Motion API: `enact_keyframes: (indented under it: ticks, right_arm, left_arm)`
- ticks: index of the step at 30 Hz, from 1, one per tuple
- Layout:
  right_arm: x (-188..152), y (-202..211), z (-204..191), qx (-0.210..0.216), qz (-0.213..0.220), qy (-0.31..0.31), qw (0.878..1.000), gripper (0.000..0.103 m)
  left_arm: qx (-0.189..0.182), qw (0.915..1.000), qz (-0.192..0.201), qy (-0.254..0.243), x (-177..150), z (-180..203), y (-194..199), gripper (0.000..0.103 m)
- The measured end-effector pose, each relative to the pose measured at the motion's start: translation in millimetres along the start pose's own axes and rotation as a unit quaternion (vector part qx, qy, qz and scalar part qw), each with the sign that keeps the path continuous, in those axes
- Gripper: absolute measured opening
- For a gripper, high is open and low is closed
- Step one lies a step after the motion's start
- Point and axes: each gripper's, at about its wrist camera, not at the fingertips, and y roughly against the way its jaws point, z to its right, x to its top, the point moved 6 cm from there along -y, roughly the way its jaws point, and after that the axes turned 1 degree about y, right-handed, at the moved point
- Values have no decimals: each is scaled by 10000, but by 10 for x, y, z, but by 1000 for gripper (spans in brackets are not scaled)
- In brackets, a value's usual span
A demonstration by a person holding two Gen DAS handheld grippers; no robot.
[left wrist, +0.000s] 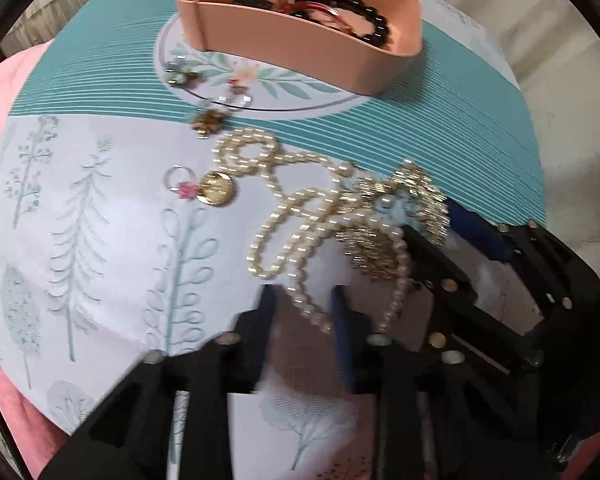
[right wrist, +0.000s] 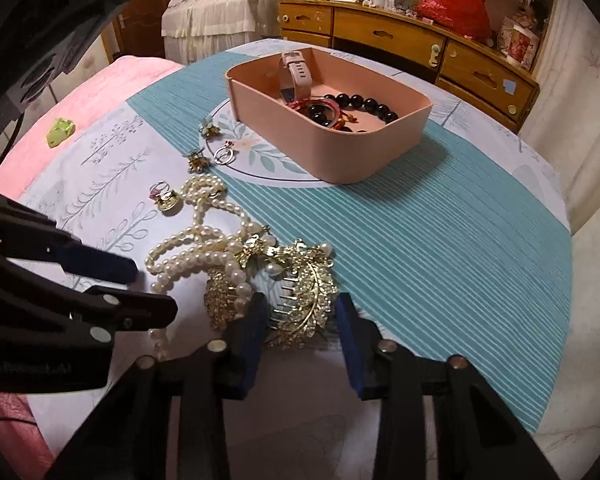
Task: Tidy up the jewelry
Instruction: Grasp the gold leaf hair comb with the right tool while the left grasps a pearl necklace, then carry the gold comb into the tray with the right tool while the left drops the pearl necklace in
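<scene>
1. Step in hand: picking up loose jewelry from the desk to go in the pink box; the box already holds a watch and a black bead bracelet.
2. Right claw released, fingers on either side of the gold leaf hair comb, not yet closed on it.
3. Left claw also released, a loop of the pearl necklace lying between its fingers.
4. Comb and pearls look tangled, near desk edge, well apart from the box.
5. Still loose: gold pendant, ring, flower earrings.
6. Next move likely: close right claw on comb and lift slowly; left may need to hold the pearls down so they don't drag along.
</scene>
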Motion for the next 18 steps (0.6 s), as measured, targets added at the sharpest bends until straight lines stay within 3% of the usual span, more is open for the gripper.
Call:
enact_keyframes:
  ticks: [2, 14, 18]
  right_arm:
    - [0, -2, -6, -9, 13, -5, 10000, 31]
    - [-5, 27, 26, 124, 74, -326, 9994, 30]
    - [12, 66, 48, 143, 140, -451, 9988, 30]
  left_arm:
    - [-111, 9999, -22, 25, -33, 50, -9, 8]
    - [-253, 9996, 83, -29, -13, -171, 168, 5]
    - [-396, 9981, 378, -286, 105, -151, 352, 5]
